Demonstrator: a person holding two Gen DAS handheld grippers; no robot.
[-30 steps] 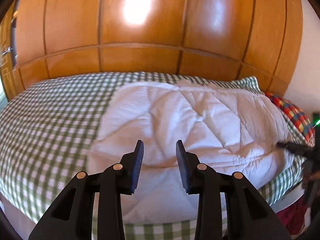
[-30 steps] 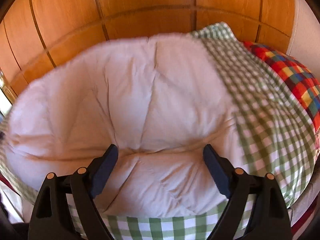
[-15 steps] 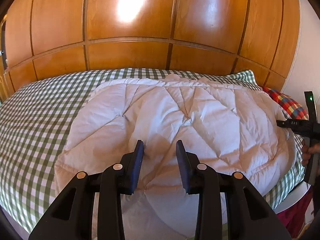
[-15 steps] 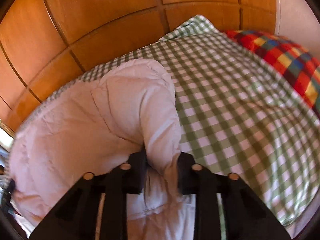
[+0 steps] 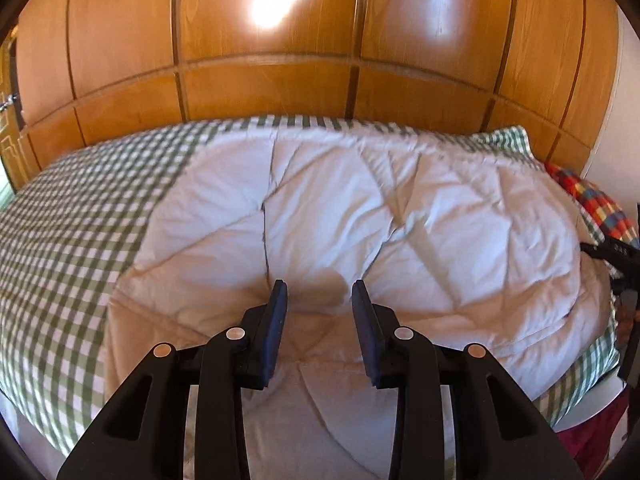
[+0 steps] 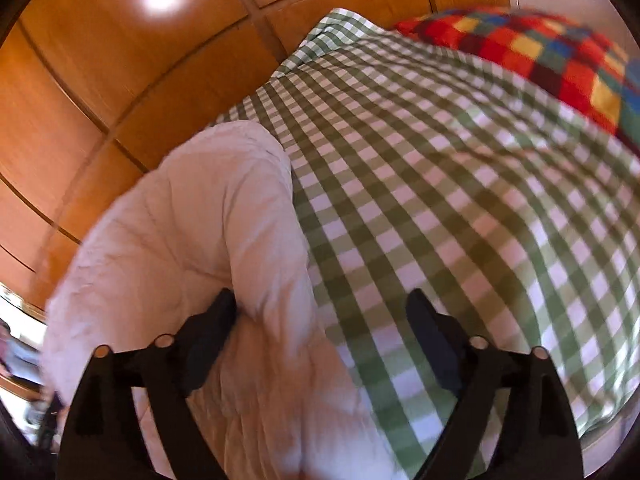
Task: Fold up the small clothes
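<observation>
A white quilted padded garment [image 5: 360,240] lies spread over the green-checked bed [image 5: 72,248]. My left gripper [image 5: 318,300] is open and empty, just above the garment's near middle. In the right wrist view the garment's folded-over right edge [image 6: 224,240] sits on the checked sheet [image 6: 460,220]. My right gripper [image 6: 320,312] is open wide, its jaws standing either side of that edge, with the left finger [image 6: 208,340] touching the cloth. The right gripper also shows at the far right of the left wrist view [image 5: 616,256].
A wooden panelled wardrobe [image 5: 280,60] stands right behind the bed. A bright multicoloured checked pillow [image 6: 540,52] lies at the bed's right end. The bed's near edge drops off below the grippers.
My right gripper was shut on the garment's right edge half a second ago and has opened wide, letting it go. My left gripper has drifted right over the garment, still open.
</observation>
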